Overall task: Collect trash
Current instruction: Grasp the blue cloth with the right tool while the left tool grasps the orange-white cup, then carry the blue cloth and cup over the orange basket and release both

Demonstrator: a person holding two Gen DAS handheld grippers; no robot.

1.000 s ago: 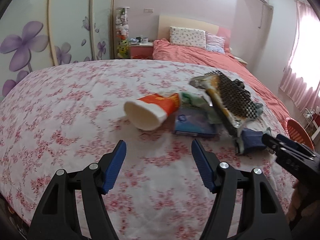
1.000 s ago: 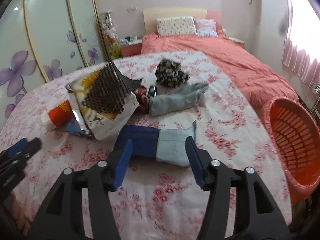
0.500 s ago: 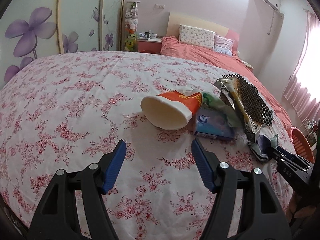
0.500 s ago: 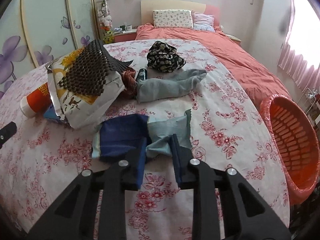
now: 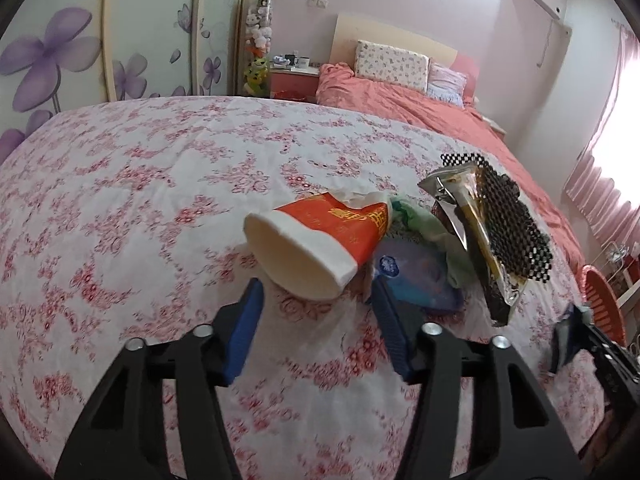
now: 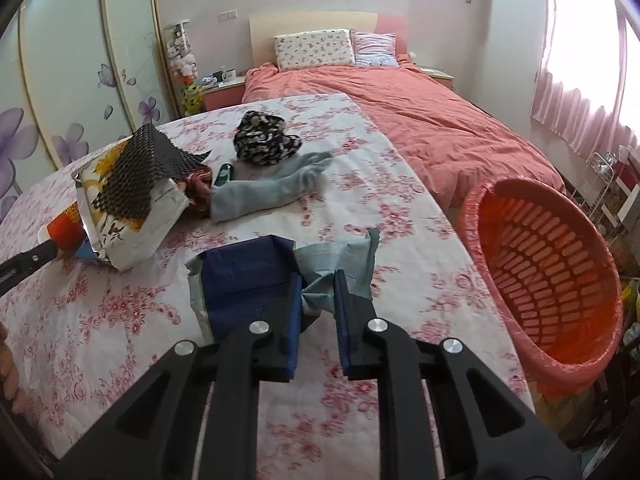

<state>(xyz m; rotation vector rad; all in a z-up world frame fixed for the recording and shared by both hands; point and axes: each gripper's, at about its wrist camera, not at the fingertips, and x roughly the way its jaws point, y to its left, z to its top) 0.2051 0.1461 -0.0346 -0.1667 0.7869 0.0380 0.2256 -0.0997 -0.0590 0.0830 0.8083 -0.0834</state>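
My right gripper (image 6: 317,280) is shut on a blue and pale-grey wrapper (image 6: 280,268) and holds it just above the flowered bedspread. My left gripper (image 5: 316,292) is open, its fingers on either side of the mouth of an orange and white paper cup (image 5: 320,246) lying on its side. Behind the cup lie a blue packet (image 5: 420,276), a green wrapper (image 5: 424,224) and a foil snack bag (image 5: 480,232) with a black mesh sheet on it. The snack bag also shows in the right wrist view (image 6: 128,196).
An orange laundry-style basket (image 6: 548,276) stands on the floor to the right of the bed. A grey sock (image 6: 272,188), a black patterned cloth (image 6: 264,140) and a small dark bottle (image 6: 222,174) lie further up the bedspread. A salmon bed is behind.
My right gripper closed on the blue and grey wrapper and lifted it slightly. My left gripper moved forward until its open fingers reached the paper cup.
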